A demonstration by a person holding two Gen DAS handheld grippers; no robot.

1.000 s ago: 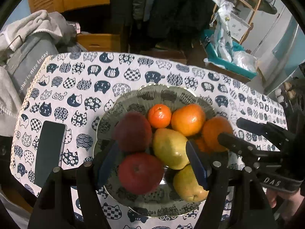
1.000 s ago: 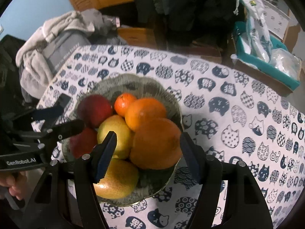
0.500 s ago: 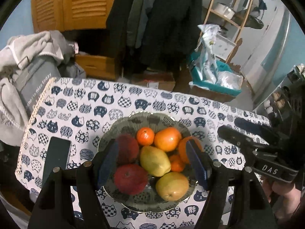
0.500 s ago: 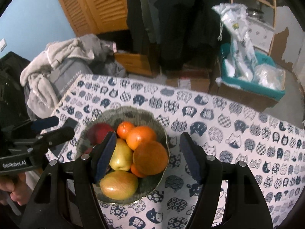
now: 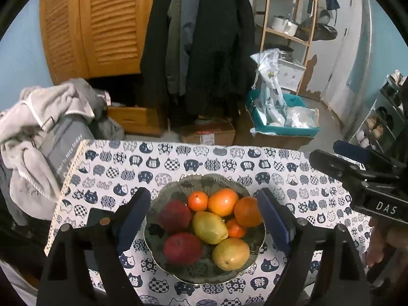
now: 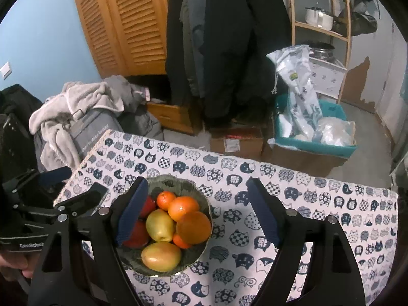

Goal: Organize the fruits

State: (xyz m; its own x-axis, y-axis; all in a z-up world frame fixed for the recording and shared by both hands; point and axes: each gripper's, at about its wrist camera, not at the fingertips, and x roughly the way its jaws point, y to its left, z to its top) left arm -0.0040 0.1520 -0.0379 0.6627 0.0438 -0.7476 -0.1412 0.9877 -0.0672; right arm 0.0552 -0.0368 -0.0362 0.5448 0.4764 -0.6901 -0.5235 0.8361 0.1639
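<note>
Both grippers, left gripper (image 5: 204, 216) and right gripper (image 6: 196, 211), have risen from the fruit bowl (image 5: 257, 244) (fingers opening wider, nothing between).

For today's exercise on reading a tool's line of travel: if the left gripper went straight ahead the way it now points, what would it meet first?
Probably the fruit heaped in the bowl: the open left gripper frames the yellow pear. Depth is unclear.

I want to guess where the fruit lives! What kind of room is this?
Probably a room in someone's home, used for eating and storage. A bowl of fruit sits on a cat-print tablecloth, coats hang behind it, and a wooden shelf holds cooking pots.
</note>
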